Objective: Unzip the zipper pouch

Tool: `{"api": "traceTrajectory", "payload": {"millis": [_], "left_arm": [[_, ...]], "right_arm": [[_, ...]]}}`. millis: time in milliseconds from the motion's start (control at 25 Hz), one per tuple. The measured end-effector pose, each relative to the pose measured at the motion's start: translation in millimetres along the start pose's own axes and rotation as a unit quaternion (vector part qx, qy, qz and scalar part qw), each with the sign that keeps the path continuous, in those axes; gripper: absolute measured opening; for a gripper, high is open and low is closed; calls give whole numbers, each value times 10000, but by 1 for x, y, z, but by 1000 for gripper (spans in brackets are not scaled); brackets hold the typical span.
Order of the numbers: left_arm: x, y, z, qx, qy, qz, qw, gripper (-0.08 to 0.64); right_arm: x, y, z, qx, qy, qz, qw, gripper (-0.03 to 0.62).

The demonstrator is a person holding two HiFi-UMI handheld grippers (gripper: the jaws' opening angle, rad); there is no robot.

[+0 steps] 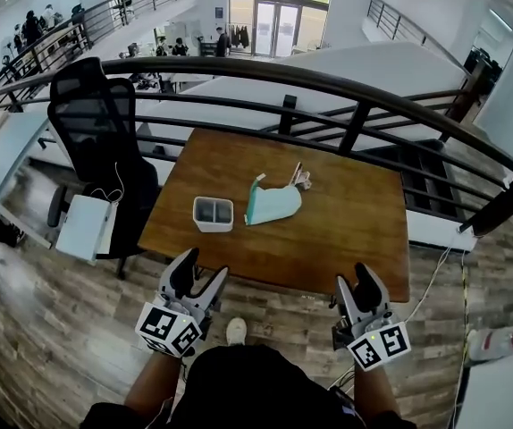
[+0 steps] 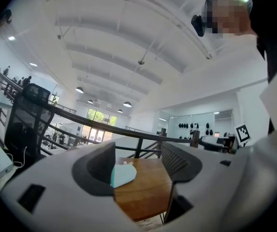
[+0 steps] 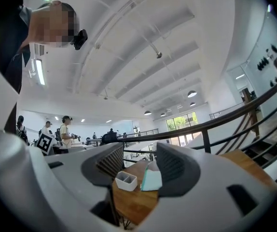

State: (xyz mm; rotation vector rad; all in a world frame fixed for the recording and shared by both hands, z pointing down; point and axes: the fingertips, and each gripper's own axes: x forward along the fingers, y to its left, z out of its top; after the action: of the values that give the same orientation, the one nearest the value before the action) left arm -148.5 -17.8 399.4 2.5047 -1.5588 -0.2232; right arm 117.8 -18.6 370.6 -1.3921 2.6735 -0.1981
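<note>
L gripper (image 1: 199, 277), R gripper (image 1: 355, 286) jaws apart, empty, at near edge of table (image 1: 355, 231); teal pouch (image 1: 273, 206) beside white bin (image 1: 213, 214); railing (image 1: 328, 83) behind

light: bright daylight, ceiling lamps | shadows: soft | focus: sharp | edges: fisheye-curved, dark corners

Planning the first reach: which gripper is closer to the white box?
Left. The left gripper is at the table edge just short of the white box; the right gripper is well to its right.

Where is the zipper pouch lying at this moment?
In the head view, the teal zipper pouch lies near the middle of the wooden table, just right of the small white two-compartment box.
</note>
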Motion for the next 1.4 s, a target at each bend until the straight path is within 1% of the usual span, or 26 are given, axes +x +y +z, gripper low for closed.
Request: {"api": "traceTrajectory", "payload": {"millis": [120,240,400,560,720,800,960,1080,1200,1400], "left_arm": [[15,24,0,32,77,-44,10000,295],[31,45,-1,14,162,-121,9998,295],[50,59,-8,-3,344,-313,9989,295],[72,66,-22,8,564,-500,9972,296],[92,59,-37,-62,841,-657,9943,295],[104,64,-46,-92,999,-726,9923,295],[129,68,-65,-151,1263,-804,9886,295],[152,71,-80,-175,1476,-769,9859,295],[176,77,-94,-152,1694,-654,9833,295],[209,89,-111,-171,1948,-495,9794,295]], "right_arm": [[30,2,-1,-27,34,19,10000,195],[52,1,-3,-27,57,-48,10000,195],[71,2,-7,-60,141,-141,9998,195],[84,-1,-21,-44,300,-214,9993,195],[83,-16,-27,32,428,-355,9984,193],[89,-22,-31,67,448,-404,9982,193],[104,-36,-39,51,573,-375,9976,193],[116,-48,-41,26,631,-326,9975,193],[128,-63,-39,-20,667,-232,9975,193],[150,-89,-45,-2,805,-97,9967,193]]}}
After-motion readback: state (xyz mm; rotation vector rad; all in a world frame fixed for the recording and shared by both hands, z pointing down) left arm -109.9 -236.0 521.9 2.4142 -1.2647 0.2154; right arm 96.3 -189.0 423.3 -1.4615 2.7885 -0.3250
